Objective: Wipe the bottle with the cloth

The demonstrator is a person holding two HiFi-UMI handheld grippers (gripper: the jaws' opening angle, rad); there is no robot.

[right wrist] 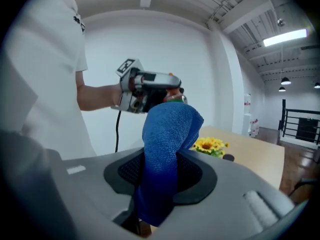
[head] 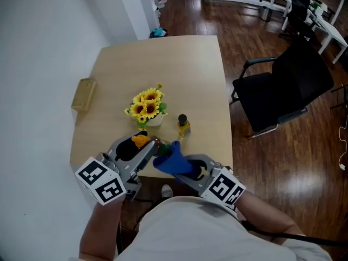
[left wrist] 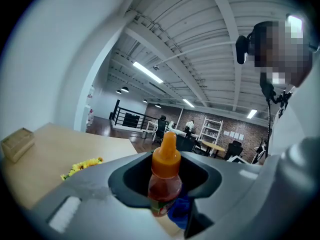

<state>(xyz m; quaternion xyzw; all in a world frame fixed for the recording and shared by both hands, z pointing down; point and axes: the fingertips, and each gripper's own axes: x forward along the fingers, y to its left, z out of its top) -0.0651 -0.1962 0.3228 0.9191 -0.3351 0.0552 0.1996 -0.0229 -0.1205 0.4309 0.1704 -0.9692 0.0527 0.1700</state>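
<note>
My left gripper is shut on a small sauce bottle with an orange nozzle cap and red contents, held above the table's near edge. In the left gripper view the bottle stands upright between the jaws. My right gripper is shut on a blue cloth, whose bunched top reaches up against the bottle end of the left gripper. A bit of the cloth shows just behind the bottle's base. Whether the cloth touches the bottle's body is hidden.
On the wooden table stand a pot of sunflowers and a small yellow bottle with a black cap, just beyond the grippers. A wooden block lies at the left edge. A black office chair stands right of the table.
</note>
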